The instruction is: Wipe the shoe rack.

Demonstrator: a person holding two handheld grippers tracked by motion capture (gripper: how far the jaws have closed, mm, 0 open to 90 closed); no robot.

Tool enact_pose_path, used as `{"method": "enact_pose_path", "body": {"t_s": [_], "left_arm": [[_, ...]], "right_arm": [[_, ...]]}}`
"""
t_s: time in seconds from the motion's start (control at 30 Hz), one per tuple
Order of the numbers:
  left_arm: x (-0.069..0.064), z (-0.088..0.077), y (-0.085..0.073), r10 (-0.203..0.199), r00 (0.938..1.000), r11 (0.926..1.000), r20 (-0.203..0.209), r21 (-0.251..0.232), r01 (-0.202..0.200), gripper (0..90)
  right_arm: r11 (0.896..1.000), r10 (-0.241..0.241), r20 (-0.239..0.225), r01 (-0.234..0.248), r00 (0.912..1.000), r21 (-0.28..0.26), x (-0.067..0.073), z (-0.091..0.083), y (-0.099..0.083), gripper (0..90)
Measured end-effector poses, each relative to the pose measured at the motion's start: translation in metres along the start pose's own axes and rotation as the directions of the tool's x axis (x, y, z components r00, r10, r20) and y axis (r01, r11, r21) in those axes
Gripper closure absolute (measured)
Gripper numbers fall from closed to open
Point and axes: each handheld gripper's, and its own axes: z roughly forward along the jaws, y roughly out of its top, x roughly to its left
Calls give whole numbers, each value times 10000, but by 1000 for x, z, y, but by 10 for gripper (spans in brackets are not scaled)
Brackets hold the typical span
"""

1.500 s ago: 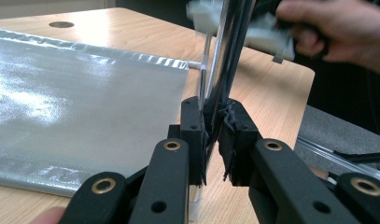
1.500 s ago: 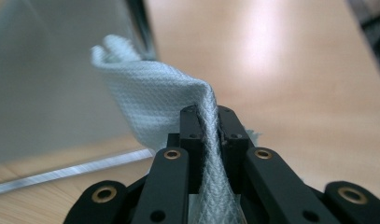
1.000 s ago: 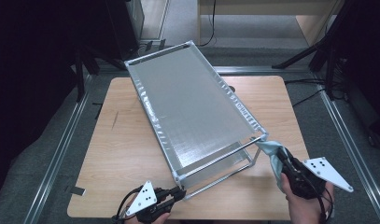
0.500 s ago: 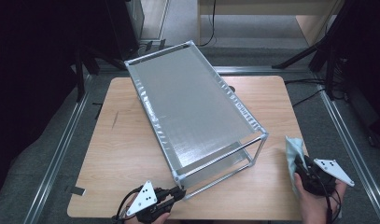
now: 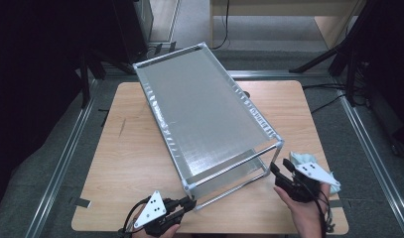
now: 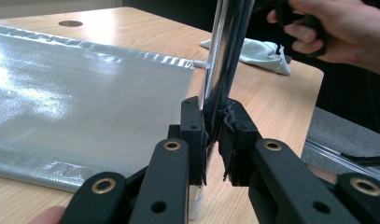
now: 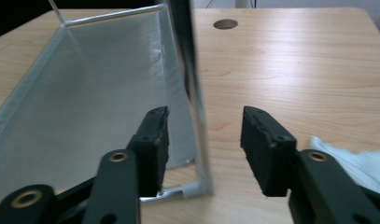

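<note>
A metal frame rack (image 5: 209, 114) with silvery sheet shelves stands slantwise across the middle of the wooden worktop (image 5: 130, 163). At the rack's near left corner, the left tool (image 6: 211, 140) is clamped on the upright corner post (image 6: 222, 56), its jaws pressed tight against the bar on both sides. At the rack's near right corner, the right tool (image 7: 204, 140) has just been opening; its jaws now stand apart with that corner's post (image 7: 194, 93) between them, the pads not pressing on it. A pale crumpled cloth (image 5: 301, 159) lies on the worktop just right of the rack's near right corner, beside the right tool.
</note>
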Motion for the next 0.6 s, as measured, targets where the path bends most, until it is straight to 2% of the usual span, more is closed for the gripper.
{"method": "enact_pose_path", "body": {"t_s": [0.07, 0.13, 0.17, 0.2, 0.3, 0.43, 0.53, 0.6], "left_arm": [[0, 0, 0, -14, 10000, 10000, -13, -6, 14, 805], [1, 0, 0, -11, 10000, 10000, -18, -10, 11, 806], [1, 0, 0, 8, 10000, 10000, -59, -11, -8, 807], [2, 0, 0, 12, 10000, 10000, -66, -9, -12, 807], [4, 1, 1, -34, 10000, 10000, -60, -11, 34, 807], [0, 8, 3, -169, 9998, 9999, -63, -8, 169, 804], [-5, 15, 5, -33, 10000, 10000, 82, 66, 33, 804], [-9, 21, 8, 163, 9998, 9996, 130, 216, -166, 807]], "right_arm": [[10000, -48, 156, 47, 9999, 78, 5, 10, 2, 622], [10000, 38, 426, -39, 9991, 18, 8, 17, 4, 741], [10000, 51, 375, -50, 9993, -47, 8, 20, 5, 779], [10000, 29, 338, -26, 9994, -92, 9, 22, 5, 788], [9993, -354, 670, 362, 9971, -106, 14, 29, 8, 799], [9990, -412, 978, 425, 9944, -107, 15, 46, 17, 803], [9985, -519, 1057, 533, 9930, -112, 16, 63, 26, 805], [9988, -410, 1103, 438, 9930, -228, 17, 76, 31, 804]]}}
